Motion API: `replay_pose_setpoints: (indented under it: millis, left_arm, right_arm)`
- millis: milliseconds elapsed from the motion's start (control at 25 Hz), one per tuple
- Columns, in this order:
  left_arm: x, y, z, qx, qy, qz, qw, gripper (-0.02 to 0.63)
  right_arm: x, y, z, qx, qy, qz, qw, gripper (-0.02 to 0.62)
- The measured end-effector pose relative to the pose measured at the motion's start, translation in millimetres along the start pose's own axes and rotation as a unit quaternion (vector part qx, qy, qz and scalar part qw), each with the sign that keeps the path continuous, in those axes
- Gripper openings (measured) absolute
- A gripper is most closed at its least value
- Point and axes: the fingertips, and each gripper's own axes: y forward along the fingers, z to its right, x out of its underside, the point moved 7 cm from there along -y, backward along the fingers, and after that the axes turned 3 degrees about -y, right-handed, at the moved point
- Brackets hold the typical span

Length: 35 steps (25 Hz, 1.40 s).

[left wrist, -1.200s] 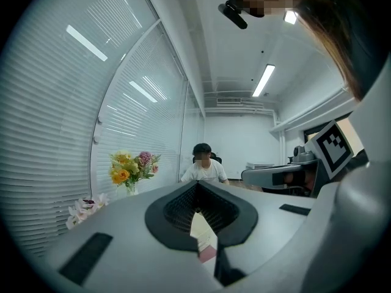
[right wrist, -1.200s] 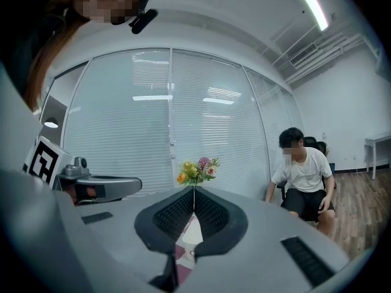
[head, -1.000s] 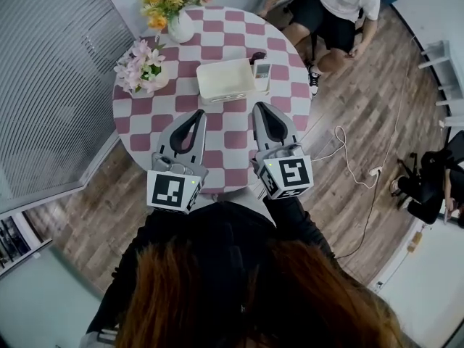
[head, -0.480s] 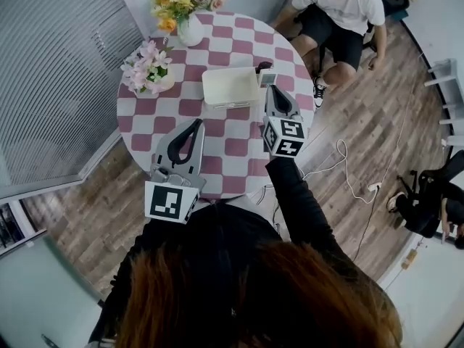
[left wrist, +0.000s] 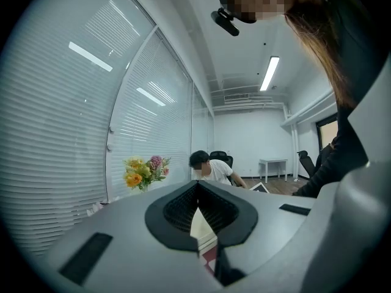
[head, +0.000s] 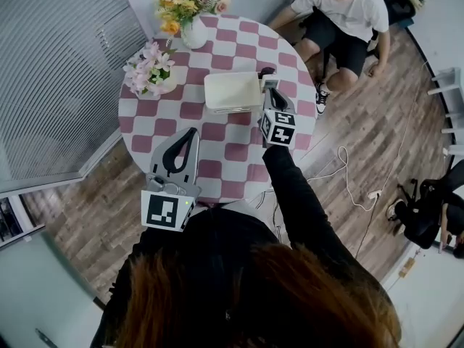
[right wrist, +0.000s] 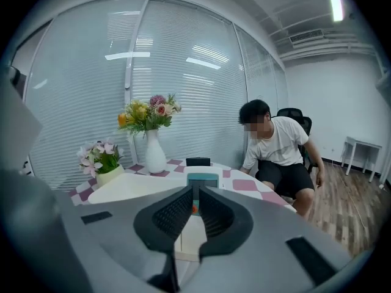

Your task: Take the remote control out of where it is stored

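Note:
The remote control (head: 269, 83) is white with a teal screen (right wrist: 203, 179). It stands at the right side of a white box (head: 232, 90) on the pink-and-white checked round table (head: 217, 151). My right gripper (head: 273, 93) is shut and empty. Its tips (right wrist: 194, 190) point straight at the remote from just in front, and I cannot tell whether they touch it. An orange button shows through the slit between the jaws. My left gripper (head: 191, 132) hangs shut and empty over the table's near half, away from the box (left wrist: 198, 185).
A white vase of yellow and pink flowers (head: 194, 29) stands at the table's far edge. A pot of pink flowers (head: 151, 69) sits at the left, and a small black object (head: 266, 71) lies behind the remote. A person (head: 341, 9) sits beyond the table. A cable (head: 348, 167) trails over the wooden floor.
My right gripper has gone forward and down across the table, from beside the left gripper to just before the remote. The left gripper has hardly moved.

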Motion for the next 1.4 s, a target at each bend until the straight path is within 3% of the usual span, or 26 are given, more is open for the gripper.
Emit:
replay_pose_setpoints:
  millis: [80, 160, 240, 360, 880, 1400]
  left_arm:
    - [0.6, 0.0, 4.0, 0.004, 0.001, -0.003, 1.0, 0.009]
    - [1.9, -0.3, 7.8, 0.009, 0.001, -0.007, 0.9999, 0.009]
    - [2.4, -0.9, 9.2, 0.01, 0.001, -0.009, 0.9999, 0.009]
    - [2.6, -3.3, 9.3, 0.007, 0.002, -0.01, 0.9999, 0.009]
    - [4.9, -9.5, 2.0, -0.01, -0.003, -0.019, 0.9998, 0.009]
    - [6.7, -8.2, -2.3, -0.013, -0.003, -0.019, 0.9997, 0.009]
  right_arm:
    - [1.5, 2.3, 2.0, 0.009, 0.007, -0.002, 1.0, 0.041]
    - [2.3, 4.4, 3.3, 0.017, 0.023, -0.003, 1.0, 0.153]
    - [4.5, 9.5, 3.8, 0.02, 0.037, -0.011, 0.999, 0.223]
    - [8.6, 19.5, 5.1, 0.022, 0.04, -0.03, 0.998, 0.261]
    - [5.3, 39.7, 7.3, 0.018, 0.045, -0.043, 0.998, 0.275]
    - [-10.5, 21.4, 9.9, 0.022, 0.013, 0.011, 1.0, 0.273]
